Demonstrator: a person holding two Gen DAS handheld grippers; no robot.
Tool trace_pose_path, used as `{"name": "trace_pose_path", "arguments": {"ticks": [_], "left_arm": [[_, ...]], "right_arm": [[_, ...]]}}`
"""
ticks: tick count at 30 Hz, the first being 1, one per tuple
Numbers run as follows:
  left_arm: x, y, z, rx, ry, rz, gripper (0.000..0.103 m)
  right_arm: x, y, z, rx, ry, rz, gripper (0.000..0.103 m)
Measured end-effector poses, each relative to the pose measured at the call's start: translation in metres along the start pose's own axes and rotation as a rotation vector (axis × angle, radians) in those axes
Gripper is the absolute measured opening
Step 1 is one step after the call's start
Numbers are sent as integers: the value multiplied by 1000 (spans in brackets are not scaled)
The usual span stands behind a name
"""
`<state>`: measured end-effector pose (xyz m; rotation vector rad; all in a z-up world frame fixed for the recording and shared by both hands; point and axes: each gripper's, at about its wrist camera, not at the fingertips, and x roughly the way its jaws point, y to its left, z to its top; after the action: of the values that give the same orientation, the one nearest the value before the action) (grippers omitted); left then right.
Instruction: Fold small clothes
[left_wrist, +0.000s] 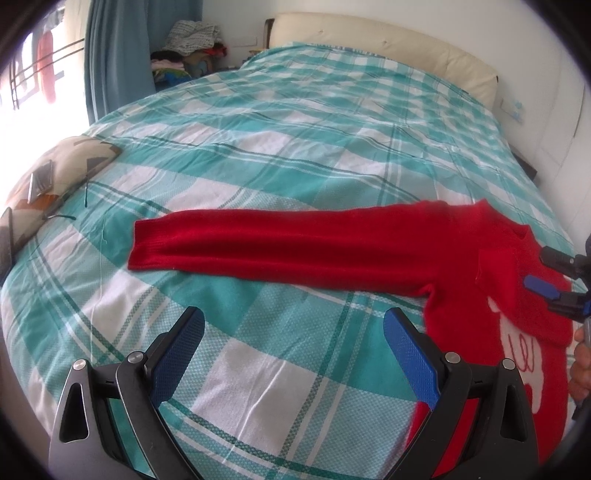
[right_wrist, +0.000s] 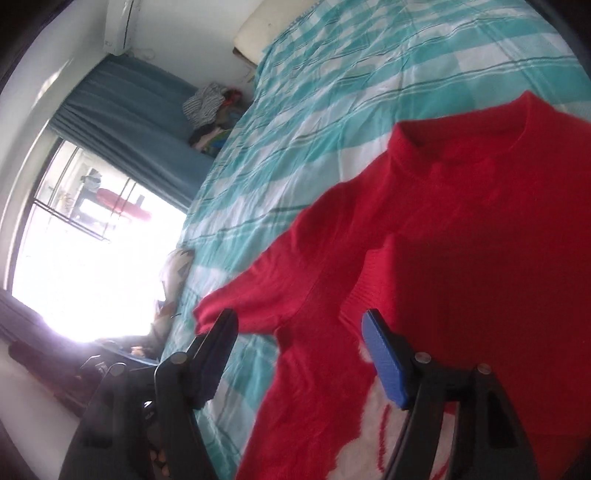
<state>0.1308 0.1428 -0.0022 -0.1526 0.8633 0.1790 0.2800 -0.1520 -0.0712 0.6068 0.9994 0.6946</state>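
Where gripper (right_wrist: 299, 325) hovers, sweater (right_wrist: 461, 229) lies.

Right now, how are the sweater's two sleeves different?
The left sleeve lies stretched out straight across the bedspread, while the right sleeve is folded over onto the sweater's chest. The left sleeve's cuff rests on the checks; the right sleeve's cuff rests on red knit. Both are red with ribbed cuffs.

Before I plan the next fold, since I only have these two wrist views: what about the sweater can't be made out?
- Red sweater hem: cut off by the frame edge in both wrist views.
- White chest motif: partly behind the right gripper in the right wrist view.
- Far sleeve: folded cuff visible, the rest unclear.
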Motion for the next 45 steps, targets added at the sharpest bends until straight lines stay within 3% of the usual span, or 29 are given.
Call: {"name": "trace_pose_path", "arguments": {"ticks": [2, 11, 15, 18, 21, 24, 30, 35, 37, 42, 45], "left_arm": [[0, 0, 0, 2, 1, -1, 98], [-3, -9, -9, 21, 13, -19, 98], [-5, -13, -12, 36, 13, -19, 98], [-6, -13, -13, 36, 14, -19, 98], [-6, -11, -13, 28, 18, -19, 98], [-6, -4, -10, 0, 23, -27, 98], [-7, 20, -4, -77, 31, -45, 98], [-3, 31, -2, -135, 57, -74, 98], [-2, 30, -2, -143, 66, -81, 98], [0, 23, -3, -116, 69, -68, 98], [2, 22, -2, -113, 74, -67, 98]], "right_arm": [[-13, -5, -7, -19, -16, -35, 70], [-94, -46, -37, -12, -124, -347, 70], [-95, -24, -46, -125, -105, -472, 70], [-77, 11, -51, -288, -58, -538, 70], [-52, 45, -56, -456, -10, -536, 70], [-30, 66, -52, -537, 8, -537, 70], [-11, 65, -39, -604, -22, -642, 70], [12, 63, -56, -688, 82, -607, 69], [25, 63, -58, -714, 93, -638, 66], [55, 78, -56, -801, 93, -620, 60], [77, 77, -52, -830, 122, -651, 50]]}}
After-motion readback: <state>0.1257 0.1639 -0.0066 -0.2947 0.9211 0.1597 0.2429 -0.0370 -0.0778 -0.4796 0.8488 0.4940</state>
